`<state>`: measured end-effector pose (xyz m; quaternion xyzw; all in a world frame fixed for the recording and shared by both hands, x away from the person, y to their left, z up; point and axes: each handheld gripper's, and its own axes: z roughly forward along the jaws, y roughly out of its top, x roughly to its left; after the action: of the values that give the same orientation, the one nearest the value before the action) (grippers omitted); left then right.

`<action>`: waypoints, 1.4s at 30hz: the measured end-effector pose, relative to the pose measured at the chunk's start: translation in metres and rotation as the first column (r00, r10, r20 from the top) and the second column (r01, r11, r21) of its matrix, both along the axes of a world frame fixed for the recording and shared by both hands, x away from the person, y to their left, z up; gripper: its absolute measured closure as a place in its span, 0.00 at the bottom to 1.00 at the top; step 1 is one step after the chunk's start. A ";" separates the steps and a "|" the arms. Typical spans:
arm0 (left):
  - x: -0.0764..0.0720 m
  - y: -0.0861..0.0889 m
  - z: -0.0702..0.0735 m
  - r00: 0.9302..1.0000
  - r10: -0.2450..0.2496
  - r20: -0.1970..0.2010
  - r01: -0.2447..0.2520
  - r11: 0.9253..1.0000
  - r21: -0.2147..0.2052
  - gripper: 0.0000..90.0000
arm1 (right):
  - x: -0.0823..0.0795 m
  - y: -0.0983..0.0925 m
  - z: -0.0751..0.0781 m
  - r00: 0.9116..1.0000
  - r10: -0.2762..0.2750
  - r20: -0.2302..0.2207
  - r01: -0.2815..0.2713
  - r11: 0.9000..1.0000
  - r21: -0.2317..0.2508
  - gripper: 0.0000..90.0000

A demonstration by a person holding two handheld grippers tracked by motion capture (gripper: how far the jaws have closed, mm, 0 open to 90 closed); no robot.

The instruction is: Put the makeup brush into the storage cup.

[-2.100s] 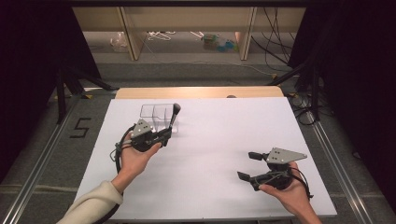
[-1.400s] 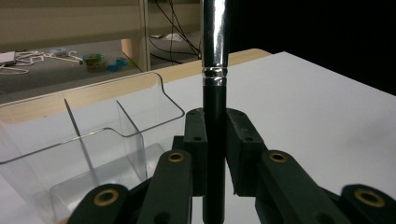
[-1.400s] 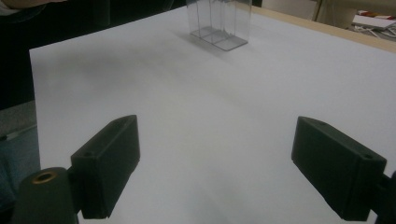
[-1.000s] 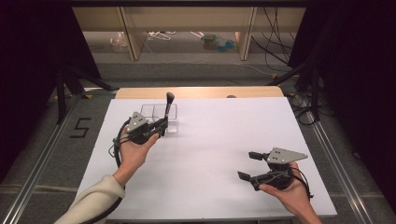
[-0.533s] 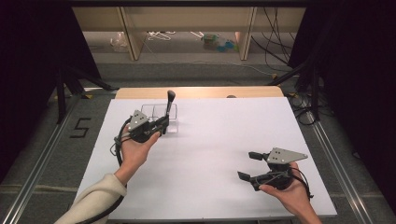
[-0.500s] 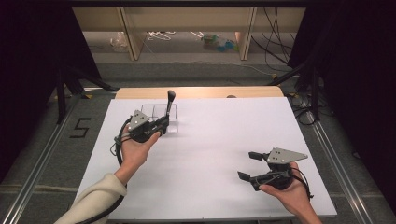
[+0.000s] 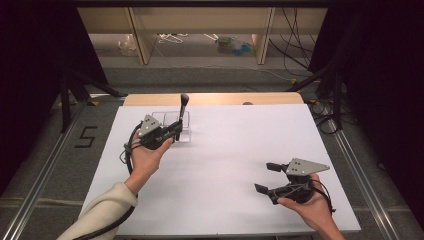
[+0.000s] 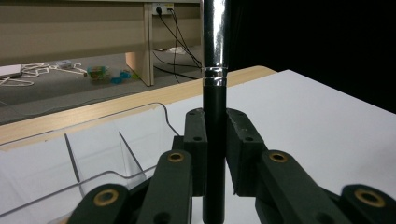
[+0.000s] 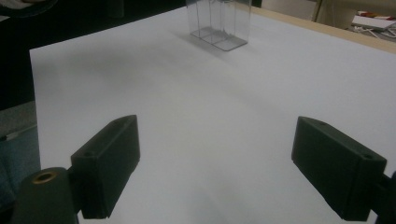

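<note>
Brush (image 7: 182, 111): looks like a makeup brush, black handle with a shiny chrome ferrule. It stands pretty much upright in the left gripper, head end up, handle end down below the jaws.

Brush up close (image 8: 214, 112): in the left gripper view the black handle runs straight down between the two pads, and the chrome part goes out the top of the frame.

Left gripper (image 7: 171, 134): jaws pinched tight on the brush handle, one pad on each side, no gap that I can see. It's held in the person's left hand (image 7: 145, 156) over the far left part of the table.

Brush tip: honestly can't tell if the bottom end touches anything, it's cut off at the lower edge of the left gripper view.

Clear organizer (image 7: 185, 127): see-through plastic box with dividers, sitting on the table right behind and beside the left gripper. In the left gripper view (image 8: 107, 144) its compartments sit just left of the brush.

Right gripper (image 7: 267, 176): jaws spread wide, nothing between them. It sits low at the near right of the table, well apart from the brush, in the person's right hand (image 7: 310, 210).

Right gripper view: both pads (image 9: 109, 161) over bare white surface, organizer (image 9: 219, 23) far off.

Table (image 7: 240, 145): white top, wooden strip along the far edge.
</note>
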<state>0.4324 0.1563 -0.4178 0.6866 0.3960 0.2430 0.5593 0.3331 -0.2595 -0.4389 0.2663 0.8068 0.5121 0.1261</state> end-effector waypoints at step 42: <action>0.020 -0.006 -0.001 0.999 0.024 0.035 -0.023 0.999 -0.026 0.88 | 0.000 0.000 -0.001 1.000 0.002 0.001 -0.002 1.000 0.007 0.18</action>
<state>0.4524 0.1508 -0.4189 0.6704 0.3971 0.2565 0.5719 0.3335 -0.2595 -0.4396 0.2657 0.8051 0.5153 0.1248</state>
